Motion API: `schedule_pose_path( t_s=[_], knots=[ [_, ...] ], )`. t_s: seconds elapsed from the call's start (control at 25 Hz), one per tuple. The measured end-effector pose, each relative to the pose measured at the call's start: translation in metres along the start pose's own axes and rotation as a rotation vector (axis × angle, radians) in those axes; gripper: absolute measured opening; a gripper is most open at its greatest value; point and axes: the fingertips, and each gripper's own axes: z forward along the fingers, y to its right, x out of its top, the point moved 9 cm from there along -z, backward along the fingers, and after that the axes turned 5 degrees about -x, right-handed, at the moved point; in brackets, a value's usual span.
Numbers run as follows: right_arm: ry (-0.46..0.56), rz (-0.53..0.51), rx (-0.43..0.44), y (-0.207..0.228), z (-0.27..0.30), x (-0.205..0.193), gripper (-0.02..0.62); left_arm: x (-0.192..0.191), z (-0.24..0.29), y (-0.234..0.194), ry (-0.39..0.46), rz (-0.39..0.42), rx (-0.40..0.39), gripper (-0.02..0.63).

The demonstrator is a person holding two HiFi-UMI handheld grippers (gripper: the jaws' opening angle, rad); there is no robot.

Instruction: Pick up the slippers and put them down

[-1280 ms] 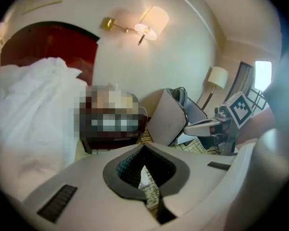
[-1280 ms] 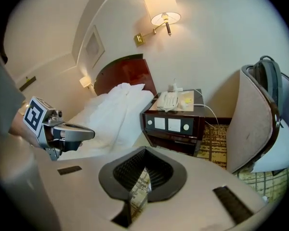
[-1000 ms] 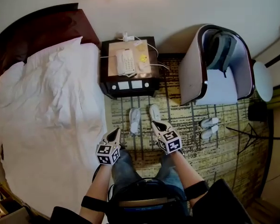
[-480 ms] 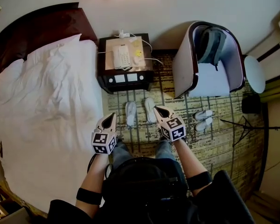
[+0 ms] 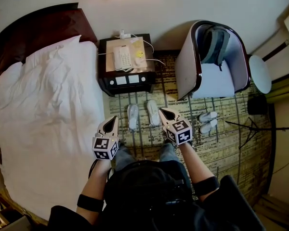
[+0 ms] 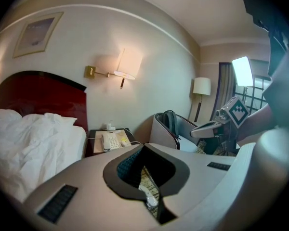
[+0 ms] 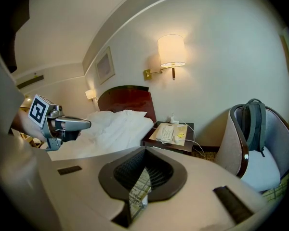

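Observation:
Two white slippers, left (image 5: 133, 117) and right (image 5: 153, 113), lie side by side on the patterned carpet in front of the dark nightstand (image 5: 126, 79). My left gripper (image 5: 112, 119) hangs above the carpet by the bed's edge, left of the pair, shut and empty. My right gripper (image 5: 163, 111) hovers just right of the right slipper, also shut and holding nothing. In the left gripper view a bit of white slipper (image 6: 149, 197) shows through the slit below the closed jaws, and the right gripper (image 6: 216, 126) is at the right. The right gripper view shows the left gripper (image 7: 71, 124).
A bed with white linen (image 5: 43, 119) fills the left. The nightstand carries a phone (image 5: 121, 57). An armchair (image 5: 209, 61) with a backpack stands to the right, a second pair of white slippers (image 5: 207, 121) in front of it, and a tripod (image 5: 253, 126) further right.
Both grippers have risen away from the floor, still shut and empty. The two slippers lie where they were on the carpet.

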Motion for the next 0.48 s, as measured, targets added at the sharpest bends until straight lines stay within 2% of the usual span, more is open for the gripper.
schedule_pose_path(
  t_s=[0.48],
  knots=[
    [-0.007, 0.007, -0.017, 0.0100, -0.0036, -0.0084, 0.003, 0.0003, 0.0083, 0.0074, 0.011, 0.048, -0.022, 0.000]
  ],
)
